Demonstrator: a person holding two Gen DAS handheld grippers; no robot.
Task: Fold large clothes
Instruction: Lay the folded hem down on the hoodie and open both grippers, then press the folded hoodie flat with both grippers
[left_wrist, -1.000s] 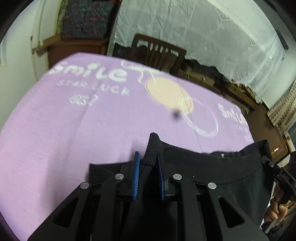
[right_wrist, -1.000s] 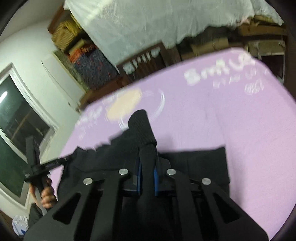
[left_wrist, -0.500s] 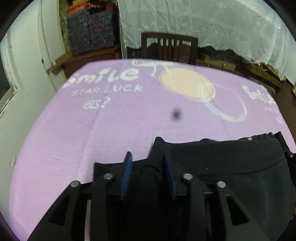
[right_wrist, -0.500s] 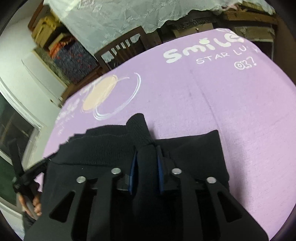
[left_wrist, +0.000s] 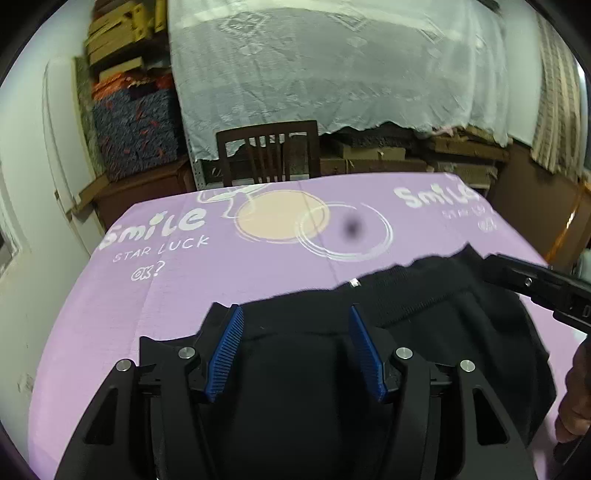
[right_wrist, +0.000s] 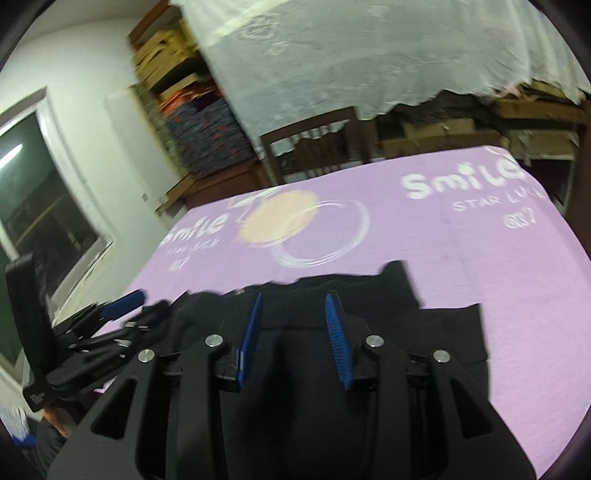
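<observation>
Left tool: released, blue pads wide apart, above the black garment, gripping nothing.
Black garment: lies on the near part of the purple tabletop, ribbed edge facing the far side.
Right tool: released too, pads apart over the same garment.
Wooden chair: behind the tabletop.

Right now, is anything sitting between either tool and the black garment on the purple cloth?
Nothing visible. The left tool and right tool are both open directly over the black garment, with only its own fabric between their blue pads. The purple tablecloth beyond it carries no objects, only print.
</observation>
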